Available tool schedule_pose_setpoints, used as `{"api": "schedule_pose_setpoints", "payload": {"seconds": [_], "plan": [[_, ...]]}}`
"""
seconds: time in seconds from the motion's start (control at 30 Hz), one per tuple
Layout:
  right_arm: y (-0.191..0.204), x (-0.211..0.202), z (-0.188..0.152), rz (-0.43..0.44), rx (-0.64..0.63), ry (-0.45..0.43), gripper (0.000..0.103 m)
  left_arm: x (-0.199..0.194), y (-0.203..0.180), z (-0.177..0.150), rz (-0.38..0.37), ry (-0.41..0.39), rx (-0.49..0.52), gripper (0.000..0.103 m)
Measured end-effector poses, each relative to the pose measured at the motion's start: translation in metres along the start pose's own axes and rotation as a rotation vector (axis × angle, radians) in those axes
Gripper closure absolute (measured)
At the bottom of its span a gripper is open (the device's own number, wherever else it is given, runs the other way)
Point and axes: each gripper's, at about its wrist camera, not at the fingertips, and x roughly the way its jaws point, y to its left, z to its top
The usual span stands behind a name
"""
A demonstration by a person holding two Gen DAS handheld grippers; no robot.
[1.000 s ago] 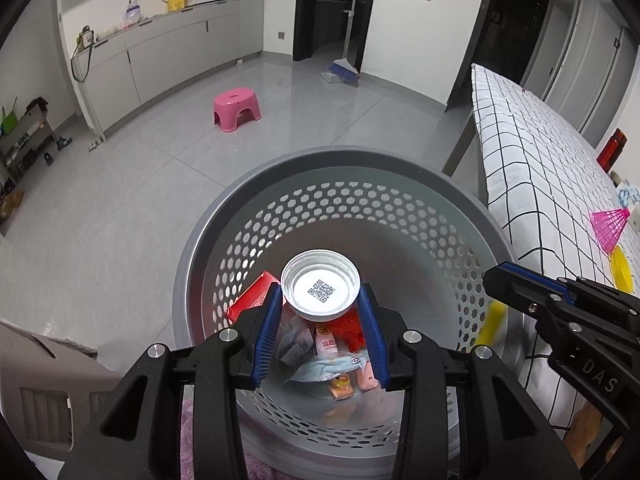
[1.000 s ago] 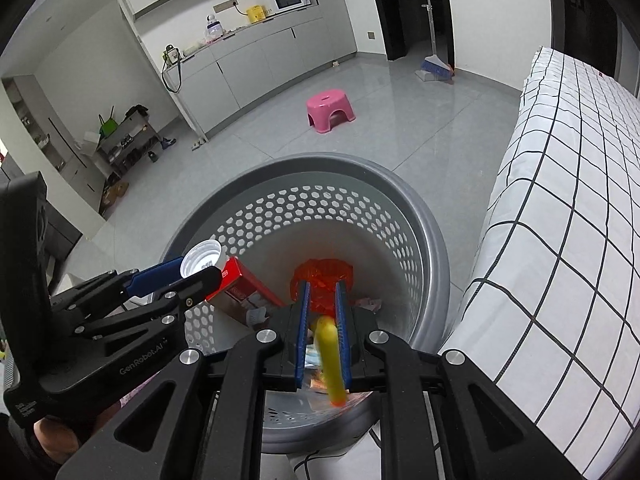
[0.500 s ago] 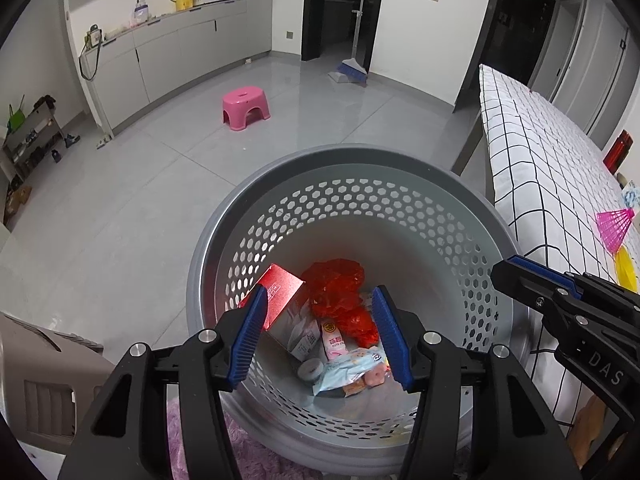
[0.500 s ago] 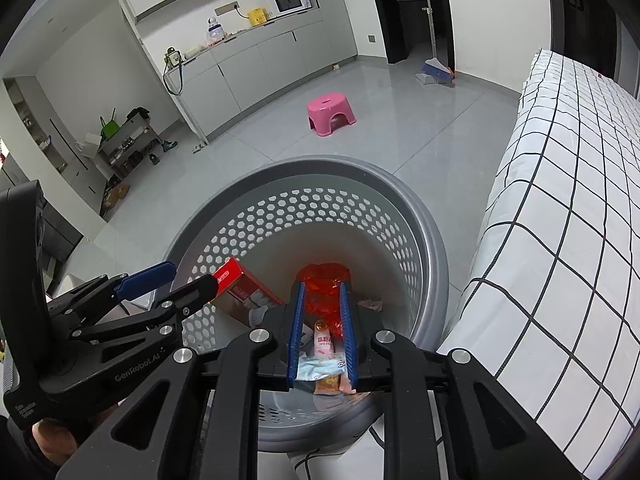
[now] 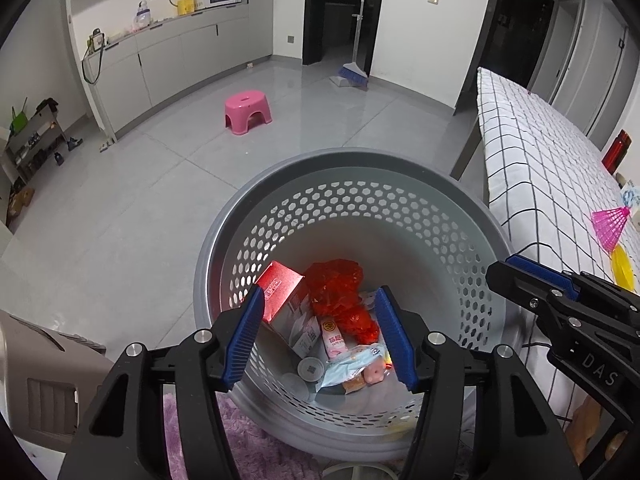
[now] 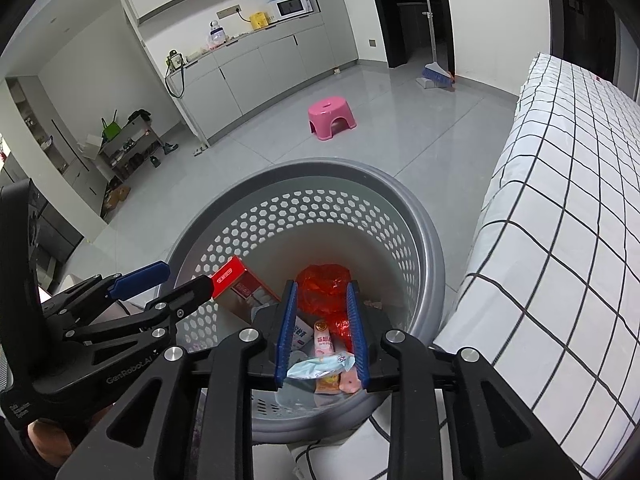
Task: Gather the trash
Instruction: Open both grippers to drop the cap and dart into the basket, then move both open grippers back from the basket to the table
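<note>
A grey perforated basket (image 5: 360, 160) (image 6: 320, 164) stands on the floor below both grippers. Inside lie a red box (image 5: 280, 288) (image 6: 232, 276), a crumpled red bag (image 5: 340, 284) (image 6: 320, 276), a white cap (image 5: 310, 368), a small pink bottle (image 5: 336, 340) (image 6: 323, 342) and a pale blue wrapper (image 5: 352, 364) (image 6: 320, 364). My left gripper (image 5: 320, 296) (image 6: 160, 280) hangs over the basket's near left side, its jaws opening with nothing held between them. My right gripper (image 6: 322, 286) (image 5: 520, 276) hangs over the near right side, its jaws also opening and empty.
A table with a black-and-white checked cloth (image 5: 540, 160) (image 6: 560, 200) runs along the right, bearing a pink fan-shaped item (image 5: 608, 224), a yellow item (image 5: 624, 268) and a red bottle (image 5: 616, 152). A purple rug (image 5: 248, 432) lies under the basket. A pink stool (image 5: 248, 112) and a broom (image 5: 352, 72) stand farther off.
The white cap left my left gripper and now lies in the basket. The yellow piece left my right gripper. Both pairs of jaws have spread wider.
</note>
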Motion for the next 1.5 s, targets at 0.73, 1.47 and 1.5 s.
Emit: {"api": "schedule_pose_setpoints", "payload": {"seconds": [0.73, 1.47, 1.5], "plan": [[-0.056, -0.092, -0.051, -0.150, 0.105, -0.121, 0.041, -0.036, -0.064, -0.002, -0.054, -0.077, 0.100, 0.022], [-0.197, -0.150, -0.101, -0.451, 0.346, -0.108, 0.032, -0.028, -0.202, 0.000, -0.205, -0.082, 0.264, 0.012], [-0.199, -0.149, -0.101, -0.453, 0.353, -0.103, 0.032, -0.027, -0.204, 0.000, -0.204, -0.082, 0.271, 0.012]]}}
